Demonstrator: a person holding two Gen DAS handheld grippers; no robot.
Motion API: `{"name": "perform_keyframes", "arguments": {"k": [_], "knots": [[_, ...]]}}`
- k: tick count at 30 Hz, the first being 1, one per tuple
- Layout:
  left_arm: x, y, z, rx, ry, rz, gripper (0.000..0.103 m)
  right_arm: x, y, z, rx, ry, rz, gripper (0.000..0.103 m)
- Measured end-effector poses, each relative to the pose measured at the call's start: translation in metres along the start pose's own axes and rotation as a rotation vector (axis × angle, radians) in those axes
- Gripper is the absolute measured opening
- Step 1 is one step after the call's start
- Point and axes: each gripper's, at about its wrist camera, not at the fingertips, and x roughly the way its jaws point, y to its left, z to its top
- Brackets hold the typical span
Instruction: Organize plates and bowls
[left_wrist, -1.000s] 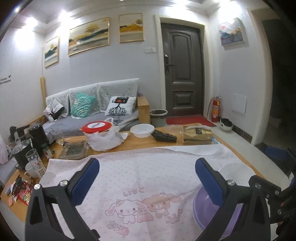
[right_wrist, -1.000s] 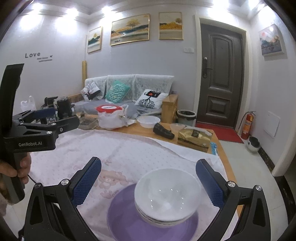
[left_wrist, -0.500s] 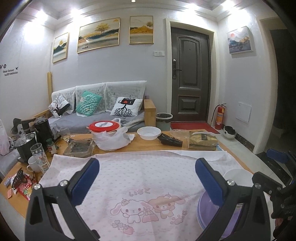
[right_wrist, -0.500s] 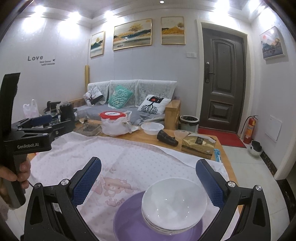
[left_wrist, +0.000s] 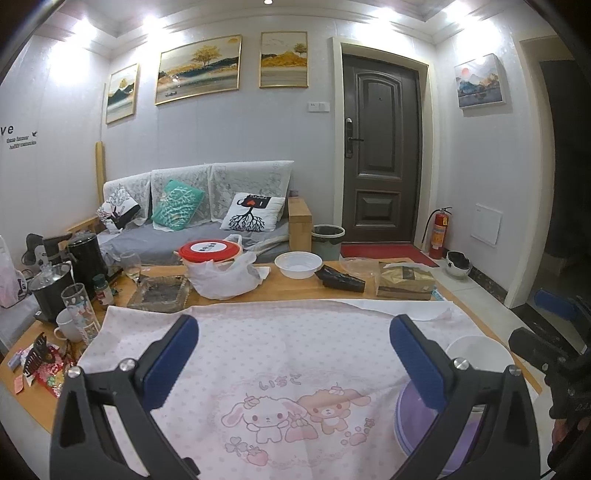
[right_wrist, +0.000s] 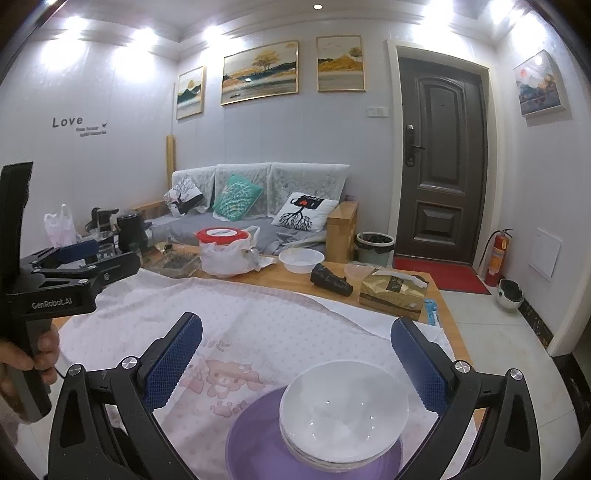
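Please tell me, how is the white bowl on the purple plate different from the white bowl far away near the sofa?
The near white bowl tops a stack of bowls on the purple plate, over the pink cloth; the far white bowl stands alone on bare wood. The near bowl looks empty, while the far bowl seems to hold something white, though it is too far away to identify. Both are round, white and upright.
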Motion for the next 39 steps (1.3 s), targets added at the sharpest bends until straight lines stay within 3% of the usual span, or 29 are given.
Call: {"name": "perform_keyframes", "arguments": {"k": [39], "knots": [[-0.0010, 0.0006, -0.0008, -0.001, -0.011, 0.018, 0.103, -0.0021, -0.0023, 0.0038, 0.008, -0.004, 0.001, 0.102]]}}
